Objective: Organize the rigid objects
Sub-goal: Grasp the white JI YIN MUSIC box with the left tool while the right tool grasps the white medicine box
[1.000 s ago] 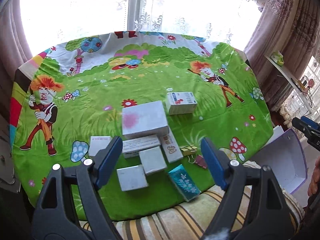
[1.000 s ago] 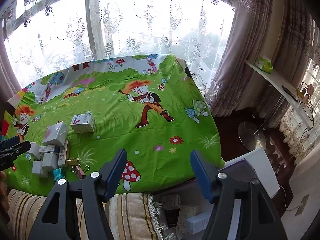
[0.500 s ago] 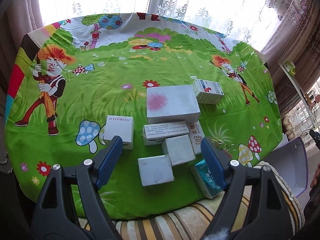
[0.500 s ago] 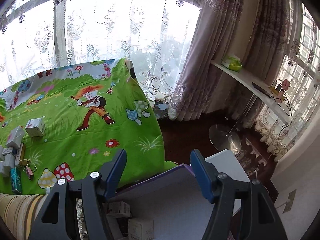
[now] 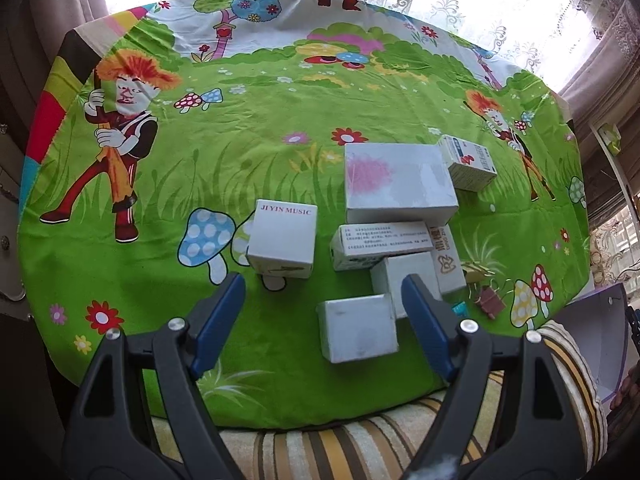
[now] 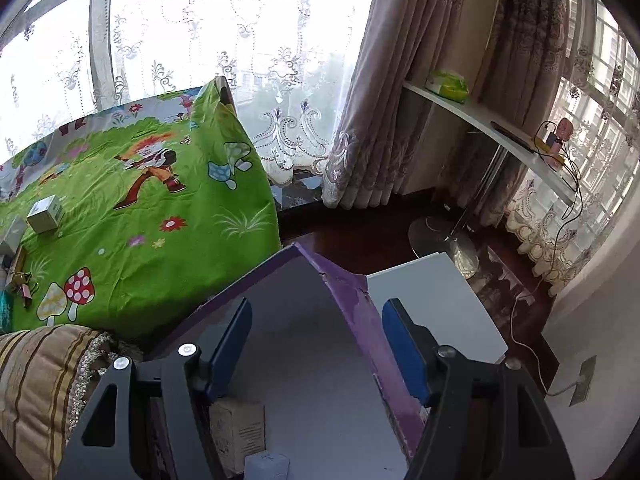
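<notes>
Item one, in the left wrist view: the left gripper (image 5: 322, 308) at the bottom of the frame, its blue jaws standing apart with nothing clamped between them, above a worktop (image 5: 248, 152) draped in a green cartoon-print cloth. Between and just above the jaws we count a cluster of rigid cartons: a plain white box (image 5: 357, 327) lowest, at lower centre; a second white box (image 5: 404, 276) touching its upper right corner and partly behind the right jaw; a long box with printed text (image 5: 380, 243) above that; a large white box with a pink smudge (image 5: 396, 182) at centre right; a narrow box with gold lettering (image 5: 448, 260) lying along the right side of the group. Set apart to the left we list a cube marked JIYIN MUSIC (image 5: 283, 238), and to the upper right a small box with blue and red print (image 5: 468, 162), touching the big box's corner as far as we can tell. Binder clips (image 5: 486, 294) lie at the right of the cluster (a sliver of a teal packet shows beside the right jaw). Item two, in the right wrist view: the right gripper (image 6: 316, 346) at bottom centre, jaws likewise parted and empty, held over a purple-walled storage box (image 6: 356, 300) beside the worktop; at the lower edge of the frame we see a cream carton (image 6: 240, 436) and a pale blue carton (image 6: 267, 465) already in it. A striped cushion (image 6: 36, 372) sits at lower left.
</notes>
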A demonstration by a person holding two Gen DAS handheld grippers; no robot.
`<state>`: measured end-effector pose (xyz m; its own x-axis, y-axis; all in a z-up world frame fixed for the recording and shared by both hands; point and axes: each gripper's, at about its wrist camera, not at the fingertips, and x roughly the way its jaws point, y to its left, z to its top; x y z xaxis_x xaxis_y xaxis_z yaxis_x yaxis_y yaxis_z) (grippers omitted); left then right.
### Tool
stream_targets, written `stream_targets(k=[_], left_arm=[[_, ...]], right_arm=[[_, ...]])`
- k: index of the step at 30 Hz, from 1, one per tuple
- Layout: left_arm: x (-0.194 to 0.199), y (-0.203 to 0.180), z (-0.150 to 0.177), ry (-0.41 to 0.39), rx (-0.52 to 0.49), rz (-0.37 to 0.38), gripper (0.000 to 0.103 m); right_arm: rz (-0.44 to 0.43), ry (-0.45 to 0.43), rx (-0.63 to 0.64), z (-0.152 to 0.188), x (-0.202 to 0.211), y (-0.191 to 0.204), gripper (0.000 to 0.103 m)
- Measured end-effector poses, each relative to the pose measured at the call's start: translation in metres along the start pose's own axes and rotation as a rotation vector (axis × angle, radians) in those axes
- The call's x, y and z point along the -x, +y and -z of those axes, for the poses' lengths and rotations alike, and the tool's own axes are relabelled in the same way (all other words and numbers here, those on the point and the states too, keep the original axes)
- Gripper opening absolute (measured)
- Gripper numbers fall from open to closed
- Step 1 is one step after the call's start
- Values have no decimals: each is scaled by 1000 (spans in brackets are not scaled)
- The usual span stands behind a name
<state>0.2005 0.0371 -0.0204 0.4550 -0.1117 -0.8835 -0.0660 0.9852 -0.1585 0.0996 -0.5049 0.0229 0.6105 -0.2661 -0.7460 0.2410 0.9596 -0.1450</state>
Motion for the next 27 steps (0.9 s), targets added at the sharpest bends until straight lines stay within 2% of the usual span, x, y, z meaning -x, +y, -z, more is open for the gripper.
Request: stream_targets(k=[4,9,12,13,15,19,23,27], left_arm=[[-9,8,-7,22,3,-26,83],[-22,26,-14,34,18,-88,82],[-34,30,-16,61,10,-85,81],[-37,30,-17,66,3,-87,79],[-44,30,-18,83,-4,-91,66],[-52,28,-15,108,-17,-81,47],[-51,25,-14,98,-31,-89,46],[-39,21,-17,57,-34,-114,46]], right_arm=[[-76,-4,43,-13,3,26,69],[-85,-9,69,-25,-1,42,69],[-90,2,84,-26,-2,48,69],[-92,2,89,-26,-2,50,69],[-97,1,90,-27,-2,52,69],[-85,-1,57,-27,-3,41,69],[-71,7,33,-27,-2,30,69],[-99,-6,56,-31,9,40,69]])
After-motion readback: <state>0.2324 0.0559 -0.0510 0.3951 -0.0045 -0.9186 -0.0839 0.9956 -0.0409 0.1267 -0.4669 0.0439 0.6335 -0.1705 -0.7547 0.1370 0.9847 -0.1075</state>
